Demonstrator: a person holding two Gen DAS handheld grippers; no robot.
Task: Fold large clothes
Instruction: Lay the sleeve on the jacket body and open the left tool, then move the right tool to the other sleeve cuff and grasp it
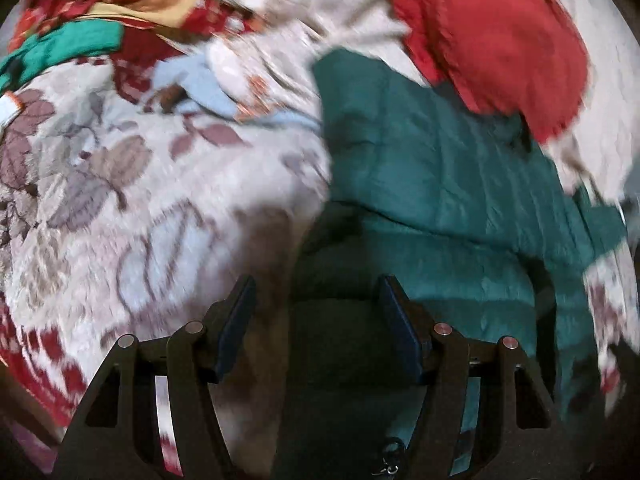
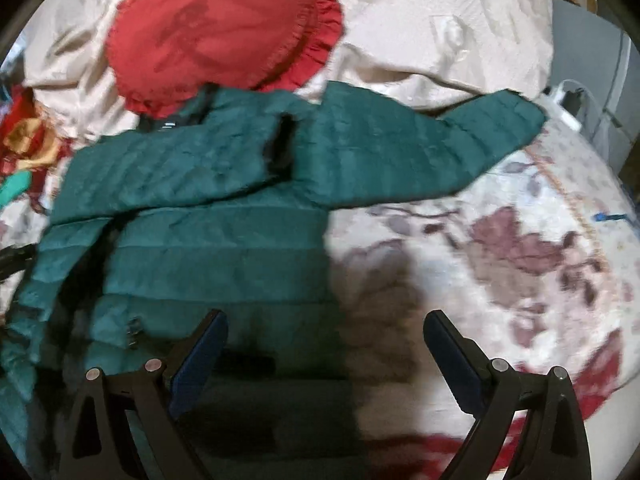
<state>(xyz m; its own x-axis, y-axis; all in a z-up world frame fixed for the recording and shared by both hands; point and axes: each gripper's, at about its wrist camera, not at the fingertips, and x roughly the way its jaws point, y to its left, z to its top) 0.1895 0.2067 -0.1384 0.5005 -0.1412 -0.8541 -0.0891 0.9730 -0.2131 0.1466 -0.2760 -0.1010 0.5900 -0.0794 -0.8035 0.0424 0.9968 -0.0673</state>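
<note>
Both claws hang spread wide with nothing between their pads: our left gripper (image 1: 316, 292) and our right gripper (image 2: 326, 326). We see the green quilted jacket (image 2: 208, 208) spread flat on the floral blanket (image 2: 500, 272) ahead of our right gripper, one sleeve (image 2: 460, 148) reaching away to its right. A red cushion (image 2: 224, 32) lies beyond, apparently touching the collar, though blur hinders us.
</note>
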